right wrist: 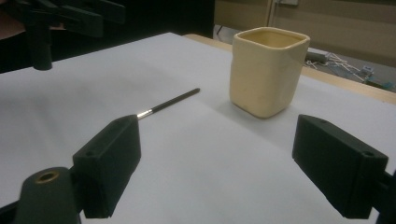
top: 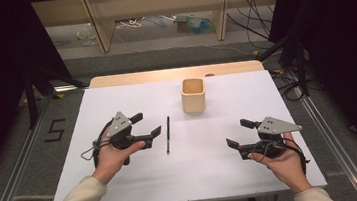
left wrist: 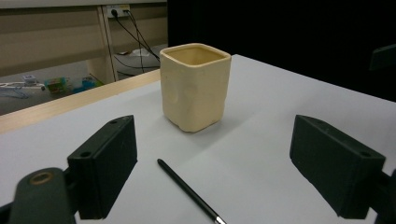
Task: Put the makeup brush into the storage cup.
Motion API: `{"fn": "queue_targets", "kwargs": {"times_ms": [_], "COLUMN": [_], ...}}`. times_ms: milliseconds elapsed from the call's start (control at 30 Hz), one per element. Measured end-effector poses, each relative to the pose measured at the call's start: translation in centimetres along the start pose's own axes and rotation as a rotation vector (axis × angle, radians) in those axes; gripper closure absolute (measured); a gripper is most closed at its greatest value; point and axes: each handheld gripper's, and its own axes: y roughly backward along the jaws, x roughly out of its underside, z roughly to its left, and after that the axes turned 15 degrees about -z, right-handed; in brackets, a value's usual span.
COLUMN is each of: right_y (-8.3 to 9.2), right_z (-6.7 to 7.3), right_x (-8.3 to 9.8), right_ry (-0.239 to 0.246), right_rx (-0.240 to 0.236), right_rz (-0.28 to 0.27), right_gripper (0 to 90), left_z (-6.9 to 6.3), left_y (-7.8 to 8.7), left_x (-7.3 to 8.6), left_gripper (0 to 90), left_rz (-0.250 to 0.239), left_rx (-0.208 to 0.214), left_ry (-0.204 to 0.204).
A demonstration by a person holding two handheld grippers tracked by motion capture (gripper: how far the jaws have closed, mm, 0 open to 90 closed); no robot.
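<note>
A cream square cup [top: 193, 95] stands upright on the white table [top: 139, 180], toward the back middle. A thin black pen [top: 168, 134] lies flat in front of it, slightly to the left. My left gripper [top: 147, 124] hovers just left of the pen, open, nothing between its jaws. My right gripper [top: 240, 133] rests at the front right, open and empty, pointing left. In the left gripper view the cup [left wrist: 196, 86] and pen [left wrist: 189, 191] lie ahead of the open gripper [left wrist: 212, 170]. In the right gripper view the cup [right wrist: 267, 70] and pen [right wrist: 170, 102] lie beyond the open gripper [right wrist: 215, 170].
A wooden strip [top: 173, 74] runs along the table's far edge. Beyond it are shelf legs [top: 100, 23], cables and small items on the floor. Dark curtains flank both sides. The other gripper [right wrist: 70, 16] appears at the top left of the right gripper view.
</note>
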Motion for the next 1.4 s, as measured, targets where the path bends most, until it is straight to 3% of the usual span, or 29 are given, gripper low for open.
{"fn": "queue_targets", "kwargs": {"times_ms": [200, 233, 267, 300, 333, 367, 400, 433, 467, 500, 533, 567, 600, 633, 667, 700, 733, 767, 800, 833, 900, 933, 1033, 1100, 1167, 1200, 1400], "right_y": [0.0, 0.1, 0.1, 0.1, 0.0, 0.0, 0.0, 0.0, 0.3, 0.1, 0.0, 0.0, 0.0, 0.0, 0.0, -0.1, -0.1, 0.0, -0.2, -0.2, -0.1, -0.1, -0.2, -0.1, -0.1, -0.2, -0.2], "right_z": [0.0, 0.0, 0.0, 0.1, -0.1, -0.1, -0.1, -0.1, 0.0, -0.1, -0.1, -0.1, 0.0, 0.0, 0.0, 0.0, 0.1, 0.0, 0.0, 0.2, 0.1, 0.1, 0.1, 0.1, 0.2, 0.2, 0.1], "right_x": [0.0, 0.0, 0.0, 0.0, 0.2, 0.2, 0.2, 0.2, 0.0, 0.1, 0.2, 0.2, 0.2, 0.2, 0.2, 0.3, 0.4, 0.3, 0.4, 0.5, 0.4, 0.4, 0.5, 0.4, 0.4, 0.5, 0.6], "right_ry": [-0.002, -0.006, -0.009, -0.022, -0.015, -0.017, -0.016, -0.016, -0.021, -0.015, -0.012, -0.012, -0.019, -0.015, -0.018, -0.019, -0.040, -0.026, -0.033, -0.056, -0.039, -0.036, -0.031, -0.031, -0.049, -0.046, -0.039], "right_rx": [-0.002, 0.007, 0.007, 0.007, 0.004, 0.002, 0.003, 0.002, 0.006, 0.002, 0.002, -0.004, -0.006, -0.008, -0.011, -0.010, -0.014, -0.014, -0.020, -0.024, -0.021, -0.016, -0.016, -0.012, -0.015, -0.019, -0.018], "right_rz": [0.007, 0.016, 0.017, 0.027, 0.005, 0.008, 0.008, 0.010, 0.057, 0.029, 0.028, 0.039, 0.050, 0.050, 0.053, 0.050, 0.052, 0.061, 0.047, 0.054, 0.067, 0.068, 0.066, 0.078, 0.088, 0.070, 0.082], "right_gripper": [16.5, 16.5, 16.5, 16.5, 16.5, 16.5, 16.5, 16.5, 16.5, 16.5, 16.6, 16.6, 16.7, 16.8, 16.8, 16.9, 16.9, 17.3, 17.6, 17.7, 18.0, 18.0, 18.1, 18.5, 18.5, 18.5, 18.6], "left_z": [0.2, 0.3, 0.3, 0.5, 0.5, 0.6, 0.7, 0.8, 0.8, 0.7, 0.7, 0.7, 0.7, 0.7, 0.7, 0.7, 0.7, 0.4, 0.3, 0.3, 0.3, 0.3, 0.1, 0.2, 0.2, 0.3, 0.6], "left_y": [-3.2, -4.2, -4.2, -5.2, -5.2, -5.7, -6.8, -7.1, -7.1, -8.1, -8.1, -9.0, -9.0, -9.5, -10.4, -10.9, -10.9, -11.7, -12.1, -12.1, -12.7, -13.2, -13.6, -13.8, -13.8, -13.9, -13.8], "left_x": [0.2, 0.3, 0.3, 0.4, 0.4, 0.4, 0.4, 0.4, 0.4, 0.4, 0.4, 0.2, 0.2, 0.1, 0.1, 0.1, 0.1, 0.3, 0.5, 0.5, 0.8, 1.1, 1.8, 2.0, 2.3, 2.4, 2.4], "left_gripper": [14.9, 15.0, 15.1, 15.4, 15.8, 16.6, 17.0, 17.0, 17.6, 19.9, 23.1, 24.4, 25.5, 28.5, 31.5, 32.6, 32.8, 33.8, 33.9, 34.6, 37.7, 37.9, 41.3, 43.7, 47.1, 48.9, 58.8], "left_rz": [0.046, 0.077, 0.077, 0.148, 0.148, 0.195, 0.381, 0.464, 0.464, 0.598, 0.598, 0.693, 0.693, 0.745, 0.807, 0.852, 0.852, 0.935, 0.961, 0.961, 1.002, 1.039, 1.058, 1.094, 1.079, 1.092, 1.129], "left_rx": [-0.003, -0.005, -0.005, -0.020, -0.020, -0.029, -0.037, -0.040, -0.040, -0.062, -0.062, -0.076, -0.076, -0.084, -0.130, -0.150, -0.150, -0.178, -0.192, -0.192, -0.200, -0.203, -0.231, -0.223, -0.233, -0.232, -0.219], "left_ry": [-0.012, -0.008, -0.008, -0.004, -0.004, -0.003, -0.022, -0.021, -0.021, -0.008, -0.008, -0.034, -0.034, -0.023, 0.005, 0.020, 0.020, 0.101, 0.126, 0.126, 0.131, 0.157, 0.193, 0.183, 0.185, 0.180, 0.149]}}
